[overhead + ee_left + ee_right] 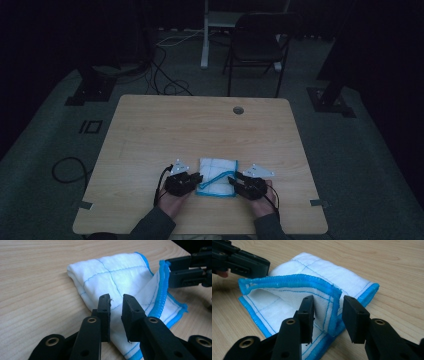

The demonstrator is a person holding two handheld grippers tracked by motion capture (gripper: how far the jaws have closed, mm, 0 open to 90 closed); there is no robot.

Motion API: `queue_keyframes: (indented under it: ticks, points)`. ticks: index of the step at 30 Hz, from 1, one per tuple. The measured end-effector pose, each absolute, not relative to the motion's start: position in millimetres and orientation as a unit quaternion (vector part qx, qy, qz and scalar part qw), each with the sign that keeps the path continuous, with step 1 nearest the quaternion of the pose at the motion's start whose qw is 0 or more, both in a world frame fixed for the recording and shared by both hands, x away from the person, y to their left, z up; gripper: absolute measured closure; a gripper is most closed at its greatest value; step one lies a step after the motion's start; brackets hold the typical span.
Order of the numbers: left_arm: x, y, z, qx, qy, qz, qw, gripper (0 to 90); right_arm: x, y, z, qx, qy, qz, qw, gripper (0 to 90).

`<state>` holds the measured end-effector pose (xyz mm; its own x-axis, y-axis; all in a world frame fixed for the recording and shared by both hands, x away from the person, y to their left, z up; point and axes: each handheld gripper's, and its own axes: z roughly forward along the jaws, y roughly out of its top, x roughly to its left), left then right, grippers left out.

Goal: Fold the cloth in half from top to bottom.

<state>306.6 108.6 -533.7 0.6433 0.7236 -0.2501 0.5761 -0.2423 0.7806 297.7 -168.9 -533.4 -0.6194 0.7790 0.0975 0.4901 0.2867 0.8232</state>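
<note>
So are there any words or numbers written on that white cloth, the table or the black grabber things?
None to read: the white folded cloth with blue stitched edging has plain blue lines, the light wooden table is bare wood grain, and the two black grippers, left and right, carry no writing.

Pale wooden table (150, 130) carrying one folded cloth

A light-grained, rounded-corner wooden tabletop with a small round grey cable hole (238, 110) near its far edge is standing on a grey floor; a white, blue-edged, stitched cloth (216, 176) is lying folded near the table's near edge, one blue hem (294, 280) arching up off the layers beneath.
</note>
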Motion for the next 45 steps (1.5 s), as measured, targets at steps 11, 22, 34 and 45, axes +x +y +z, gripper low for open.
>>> queue_keyframes:
  ticks: [11, 22, 34, 45]
  points:
    - [287, 106, -530, 0.791, 0.399, 0.090, 0.455, 75.3, 296, -172, -532, 0.407, 0.781, 0.445, 0.163, 61.3]
    - [280, 104, -542, 0.801, 0.396, 0.096, 0.438, 75.0, 290, -185, -522, 0.414, 0.762, 0.468, 0.169, 59.2]
    - [274, 107, -543, 0.804, 0.388, 0.108, 0.438, 73.4, 296, -215, -521, 0.448, 0.742, 0.462, 0.188, 58.4]
    - [288, 133, -533, 0.786, 0.413, 0.143, 0.438, 71.0, 310, -247, -528, 0.493, 0.719, 0.445, 0.205, 58.3]
